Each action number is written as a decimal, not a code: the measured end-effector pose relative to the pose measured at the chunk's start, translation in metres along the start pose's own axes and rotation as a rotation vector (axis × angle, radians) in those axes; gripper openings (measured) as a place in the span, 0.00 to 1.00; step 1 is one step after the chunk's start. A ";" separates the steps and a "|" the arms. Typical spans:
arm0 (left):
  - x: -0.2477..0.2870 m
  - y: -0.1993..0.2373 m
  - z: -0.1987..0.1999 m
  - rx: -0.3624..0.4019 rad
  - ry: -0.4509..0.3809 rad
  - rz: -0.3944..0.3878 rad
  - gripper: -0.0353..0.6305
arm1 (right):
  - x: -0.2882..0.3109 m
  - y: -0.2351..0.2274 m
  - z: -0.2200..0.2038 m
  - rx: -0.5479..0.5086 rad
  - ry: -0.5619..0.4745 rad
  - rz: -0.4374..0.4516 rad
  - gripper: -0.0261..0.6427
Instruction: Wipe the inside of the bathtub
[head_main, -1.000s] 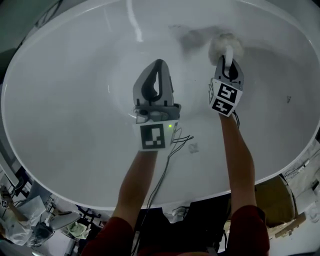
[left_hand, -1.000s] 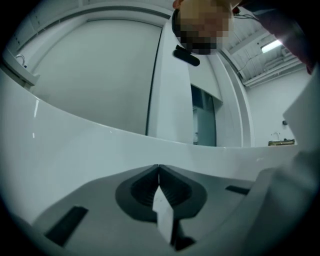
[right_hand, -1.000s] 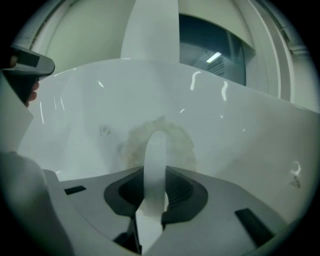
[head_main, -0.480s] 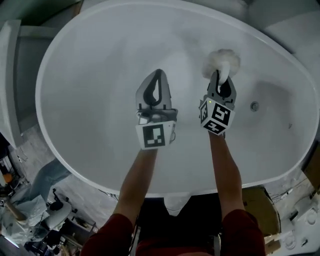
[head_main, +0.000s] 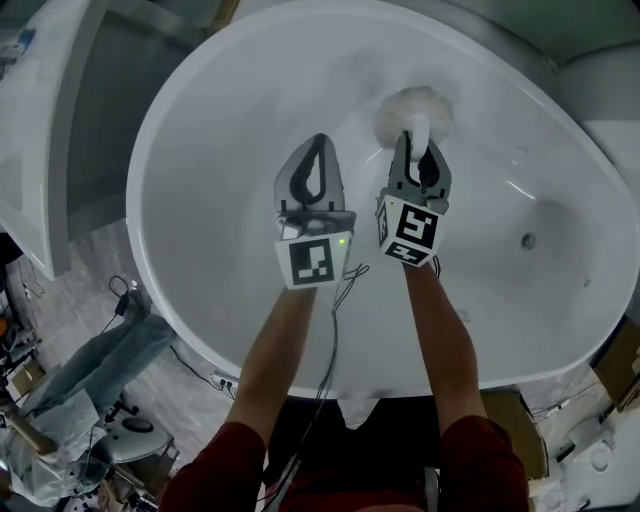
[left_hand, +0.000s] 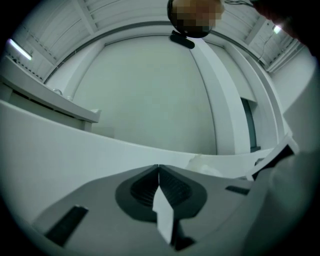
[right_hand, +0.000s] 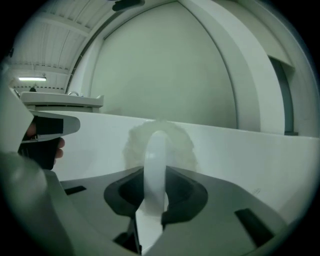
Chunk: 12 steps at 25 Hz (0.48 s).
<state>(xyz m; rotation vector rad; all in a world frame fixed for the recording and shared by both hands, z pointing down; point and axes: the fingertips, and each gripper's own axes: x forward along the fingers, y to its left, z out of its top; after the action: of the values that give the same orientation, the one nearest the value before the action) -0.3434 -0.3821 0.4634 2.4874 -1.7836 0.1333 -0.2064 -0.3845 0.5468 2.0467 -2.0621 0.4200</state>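
The right tongs (head_main: 416, 143) pinch the white handle of a fluffy brush (head_main: 412, 106), its head against the bathtub's (head_main: 215, 210) far inner wall. The left tongs (head_main: 318, 141), pressed together, hover just beside.

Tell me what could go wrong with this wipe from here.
The right tool clamps only the scrubber's thin handle; pressing its fluffy head on the bathtub wall may twist it loose. The cable hanging under the shut left tool could drag or snag.
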 end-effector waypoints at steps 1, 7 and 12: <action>0.006 0.008 0.001 -0.003 -0.002 0.004 0.08 | 0.013 0.007 0.002 -0.002 0.001 0.006 0.17; 0.048 0.033 -0.002 -0.023 0.001 0.015 0.08 | 0.089 0.024 0.004 -0.032 0.031 0.034 0.17; 0.061 0.062 0.001 -0.035 -0.006 0.035 0.08 | 0.131 0.048 0.016 -0.064 0.006 0.050 0.17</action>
<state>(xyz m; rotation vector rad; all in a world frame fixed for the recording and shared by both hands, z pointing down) -0.3825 -0.4594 0.4700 2.4357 -1.8164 0.0964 -0.2553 -0.5136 0.5736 1.9591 -2.0990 0.3633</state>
